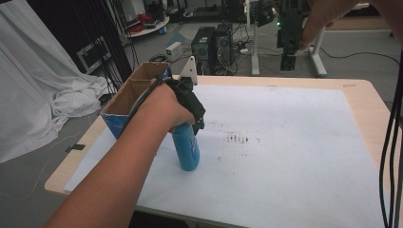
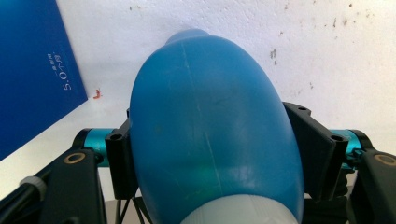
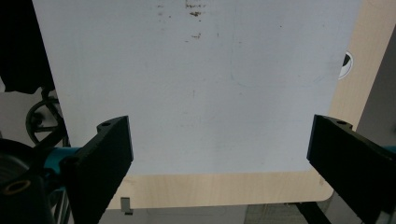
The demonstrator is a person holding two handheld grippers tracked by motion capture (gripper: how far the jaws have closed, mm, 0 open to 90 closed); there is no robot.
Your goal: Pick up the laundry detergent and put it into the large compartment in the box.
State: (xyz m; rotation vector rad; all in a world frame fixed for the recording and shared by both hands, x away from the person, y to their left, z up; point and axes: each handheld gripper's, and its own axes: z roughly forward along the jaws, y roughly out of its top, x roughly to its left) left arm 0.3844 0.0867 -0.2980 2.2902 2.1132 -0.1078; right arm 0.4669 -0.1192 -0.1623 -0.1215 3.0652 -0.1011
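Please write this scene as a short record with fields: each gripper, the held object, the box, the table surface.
left gripper: shut on the blue bottle, gripping near its top
blue bottle: upright on the white sheet
right gripper: jaws wide open, nothing between them, held high above the sheet
cardboard box: open, blue sides, beside the bottle at the table's left edge
white sheet: small dark stains near its middle

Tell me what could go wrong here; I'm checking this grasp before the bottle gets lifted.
1. The left hand-held gripper clamps the blue bottle on its rounded, smooth upper body, so it could slip or twist between the jaws.
2. The bottle stands upright close beside the cardboard box; a sideways pull might knock it against the box.
3. The right hand-held gripper hangs open above the table, too far off to steady anything.
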